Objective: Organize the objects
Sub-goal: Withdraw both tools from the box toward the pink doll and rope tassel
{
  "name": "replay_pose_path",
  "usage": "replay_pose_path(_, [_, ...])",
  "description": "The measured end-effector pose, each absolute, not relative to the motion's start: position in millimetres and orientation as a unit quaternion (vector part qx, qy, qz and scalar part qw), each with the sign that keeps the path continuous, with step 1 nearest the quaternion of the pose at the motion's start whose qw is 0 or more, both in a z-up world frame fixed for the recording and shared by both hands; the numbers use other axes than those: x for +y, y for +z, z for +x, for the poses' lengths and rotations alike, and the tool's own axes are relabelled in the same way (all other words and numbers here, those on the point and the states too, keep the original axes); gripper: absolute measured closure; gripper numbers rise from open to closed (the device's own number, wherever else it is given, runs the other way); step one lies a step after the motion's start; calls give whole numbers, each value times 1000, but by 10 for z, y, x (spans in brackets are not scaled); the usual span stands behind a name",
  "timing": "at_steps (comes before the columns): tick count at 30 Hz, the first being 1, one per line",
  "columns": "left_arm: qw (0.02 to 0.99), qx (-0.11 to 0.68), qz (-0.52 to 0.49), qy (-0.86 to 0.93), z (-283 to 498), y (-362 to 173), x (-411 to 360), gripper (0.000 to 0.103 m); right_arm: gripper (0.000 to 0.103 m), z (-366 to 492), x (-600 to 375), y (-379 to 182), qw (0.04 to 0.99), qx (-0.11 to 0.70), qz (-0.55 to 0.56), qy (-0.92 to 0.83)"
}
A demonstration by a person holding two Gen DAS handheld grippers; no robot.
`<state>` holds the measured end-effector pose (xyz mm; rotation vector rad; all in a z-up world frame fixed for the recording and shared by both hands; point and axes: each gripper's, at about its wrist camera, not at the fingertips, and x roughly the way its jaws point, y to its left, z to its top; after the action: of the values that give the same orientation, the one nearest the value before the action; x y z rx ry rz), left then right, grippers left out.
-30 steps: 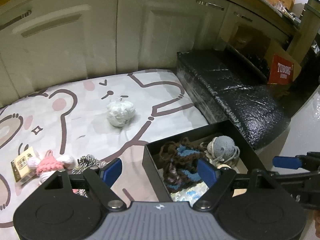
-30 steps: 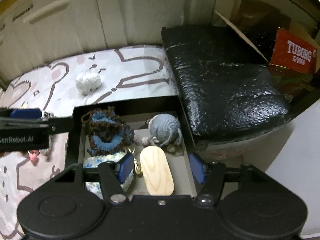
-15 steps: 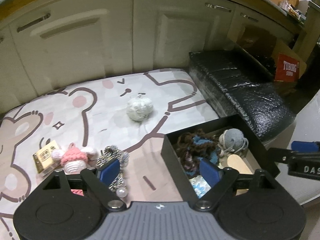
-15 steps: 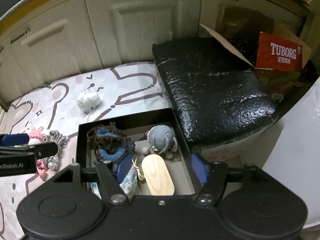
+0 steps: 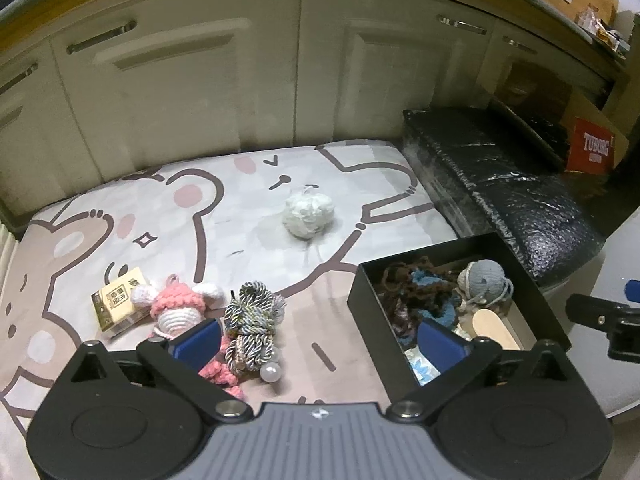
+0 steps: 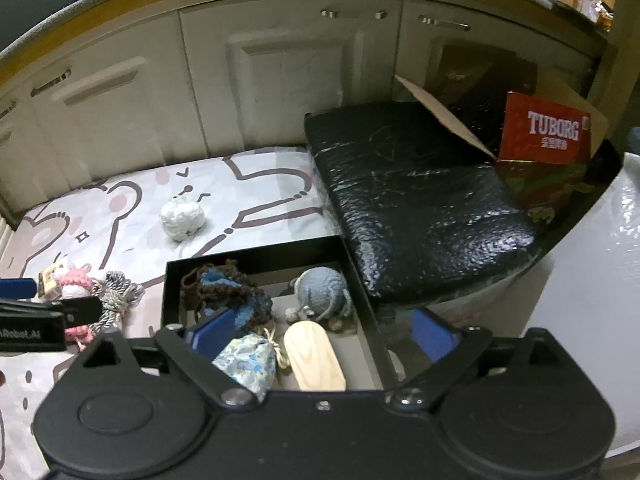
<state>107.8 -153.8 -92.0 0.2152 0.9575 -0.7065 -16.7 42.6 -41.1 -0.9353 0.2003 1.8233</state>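
Note:
A black box (image 5: 362, 300) sits on the cartoon-print mat (image 5: 240, 208). It holds a brown-and-blue crochet piece (image 6: 224, 288), a grey crochet ball (image 6: 320, 288), a wooden oval (image 6: 314, 354) and a floral pouch (image 6: 246, 364). On the mat lie a white ball (image 5: 308, 214), a twisted rope knot (image 5: 252, 316), a pink crochet doll (image 5: 176, 308) and a small yellow carton (image 5: 118, 304). My left gripper (image 5: 318, 340) hovers above the mat between knot and box, jaws opening, gripping nothing. My right gripper (image 6: 323, 334) hangs over the box's near end, jaws opening, pressing on nothing.
A black wrapped cushion (image 6: 416, 196) lies right of the mat and box. Behind it stands a cardboard box with a red Tuborg pack (image 6: 548, 136). Cream cabinet doors (image 5: 200, 80) close off the back. A white surface (image 6: 592, 280) lies at far right.
Both grippers have drawn back and upward, so more of the mat and cabinets shows. The jaws of each have spread much wider. The items on the mat and in the box lie unchanged.

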Motion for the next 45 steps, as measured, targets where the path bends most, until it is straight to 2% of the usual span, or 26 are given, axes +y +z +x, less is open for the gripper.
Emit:
replay_pose_path(2, [823, 450, 101, -332, 1075, -911, -1524, 0, 0, -143, 422, -403, 520, 81, -386, 757])
replay_pose_path(19, [834, 437, 99, -321, 1119, -872, -1290, 0, 0, -136, 366, -404, 531, 76, -382, 753])
replay_pose_path(45, [864, 433, 60, -249, 1520, -807, -320, 0, 0, -1014, 29, -587, 471, 56, -391, 789])
